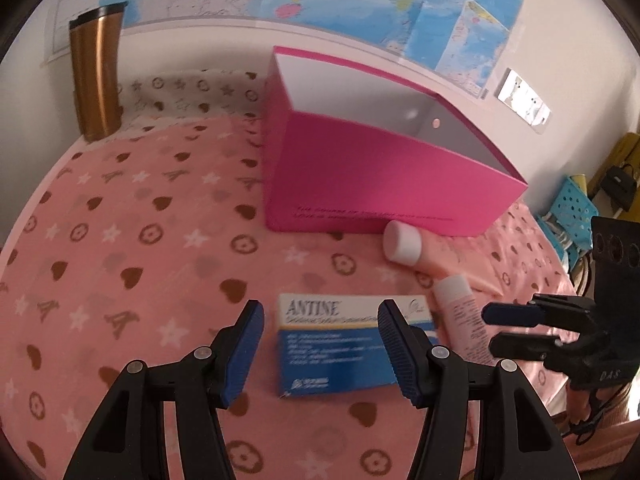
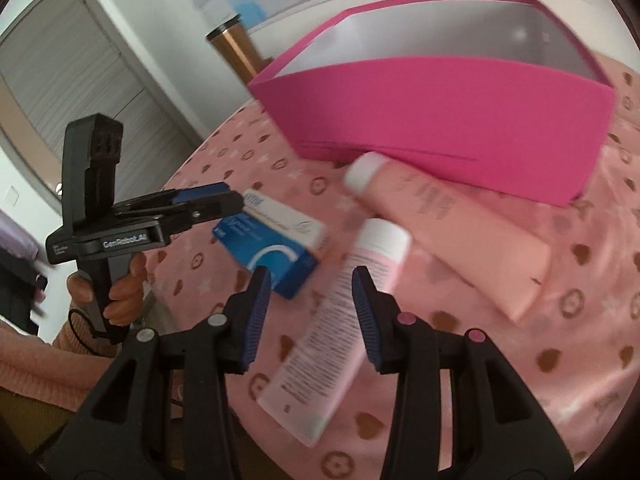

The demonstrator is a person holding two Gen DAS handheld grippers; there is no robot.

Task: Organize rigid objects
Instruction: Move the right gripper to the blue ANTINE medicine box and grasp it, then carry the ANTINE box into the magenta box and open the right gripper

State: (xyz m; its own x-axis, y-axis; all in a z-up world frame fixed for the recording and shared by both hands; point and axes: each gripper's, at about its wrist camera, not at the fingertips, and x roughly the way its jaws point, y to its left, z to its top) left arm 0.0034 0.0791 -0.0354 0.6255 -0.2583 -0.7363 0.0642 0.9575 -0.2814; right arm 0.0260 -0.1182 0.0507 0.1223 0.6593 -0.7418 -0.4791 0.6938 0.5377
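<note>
A blue and white Antine carton [image 1: 340, 344] lies flat on the pink cloth; my left gripper [image 1: 320, 340] is open with its pads either side of it, just above. The carton also shows in the right wrist view [image 2: 276, 240]. A slim pink tube [image 2: 340, 320] lies between the open pads of my right gripper [image 2: 310, 316]. A larger peach tube with a white cap [image 2: 448, 224] lies beside it, against the open magenta box [image 2: 440, 116]. In the left wrist view the slim tube [image 1: 464, 320], the peach tube [image 1: 424, 252], the box [image 1: 380, 184] and the right gripper [image 1: 504, 330] all show.
A copper travel mug [image 1: 96, 76] stands at the back left of the table near the wall. A blue perforated basket [image 1: 572, 212] sits off the table's right edge. A map hangs on the wall behind. A hand holds the left gripper's handle [image 2: 100, 248].
</note>
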